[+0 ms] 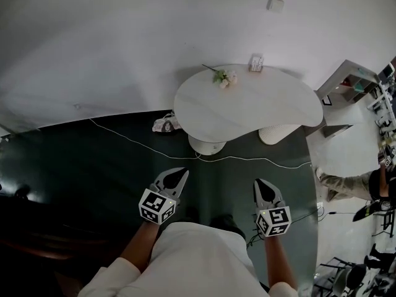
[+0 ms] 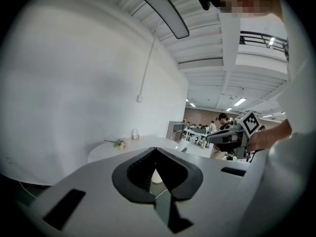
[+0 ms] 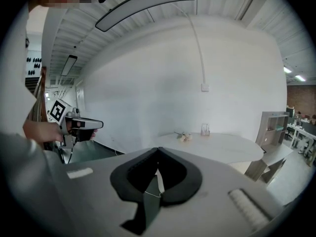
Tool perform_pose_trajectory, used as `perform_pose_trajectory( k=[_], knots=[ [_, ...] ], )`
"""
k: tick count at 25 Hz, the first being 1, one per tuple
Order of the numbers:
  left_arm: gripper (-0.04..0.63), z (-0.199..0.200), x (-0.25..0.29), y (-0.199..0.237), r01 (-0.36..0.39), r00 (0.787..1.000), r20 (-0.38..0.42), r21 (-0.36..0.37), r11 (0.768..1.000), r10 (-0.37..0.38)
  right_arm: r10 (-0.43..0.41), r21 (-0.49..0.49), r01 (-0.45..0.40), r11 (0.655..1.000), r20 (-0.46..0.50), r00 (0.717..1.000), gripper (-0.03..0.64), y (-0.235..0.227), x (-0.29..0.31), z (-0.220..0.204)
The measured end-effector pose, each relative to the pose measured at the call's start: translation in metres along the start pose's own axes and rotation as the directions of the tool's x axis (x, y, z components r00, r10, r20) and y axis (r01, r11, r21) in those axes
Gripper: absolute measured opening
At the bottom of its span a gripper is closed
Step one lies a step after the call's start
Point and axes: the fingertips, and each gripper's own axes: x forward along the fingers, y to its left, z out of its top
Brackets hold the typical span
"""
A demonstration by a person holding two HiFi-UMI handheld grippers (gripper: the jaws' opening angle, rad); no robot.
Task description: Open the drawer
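White table (image 1: 247, 104) ahead, I see no drawer; my left gripper (image 1: 175, 179) and right gripper (image 1: 265, 190) are clenched empty, task unstarted.

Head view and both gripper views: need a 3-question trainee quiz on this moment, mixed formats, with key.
1. True or false: the left hand-held gripper holds something.
2. What lies on the white table? A) flowers B) a laptop C) a mug
3. Fill in: the jaws of the right hand-held gripper are ___.

Key: 1 false; 2 A; 3 shut.
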Motion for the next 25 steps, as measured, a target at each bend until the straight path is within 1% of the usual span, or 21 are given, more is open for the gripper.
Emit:
perform_pose_trajectory(
  k=[3, 7, 14, 20, 25],
  knots=[
    [0.006, -0.005, 0.011, -0.002, -0.004, 1.000, -0.014, -0.010, 1.000, 0.004, 0.007, 0.012, -0.007, 1.000, -0.017, 1.000, 0.011, -0.012, 0.005, -0.006],
    [0.006, -0.007, 0.031, -0.010, -0.018, 1.000, -0.015, -0.027, 0.999, 0.017, 0.041, 0.013, -0.040, 0.999, -0.038, 0.998, 0.011, -0.032, 0.013, -0.011],
    [0.006, -0.008, 0.085, -0.028, -0.081, 0.997, -0.009, -0.044, 0.996, 0.081, 0.111, -0.008, -0.112, 0.994, -0.073, 0.991, 0.011, -0.088, 0.034, -0.018],
    [0.006, -0.030, 0.128, -0.046, -0.142, 0.989, -0.052, -0.061, 0.988, 0.139, 0.165, -0.005, -0.166, 0.986, -0.102, 0.981, 0.011, -0.129, 0.046, -0.035],
    [0.006, -0.049, 0.164, -0.058, -0.149, 0.985, -0.094, -0.071, 0.986, 0.142, 0.197, 0.004, -0.198, 0.980, -0.128, 0.972, 0.011, -0.160, 0.060, -0.051]
  ],
)
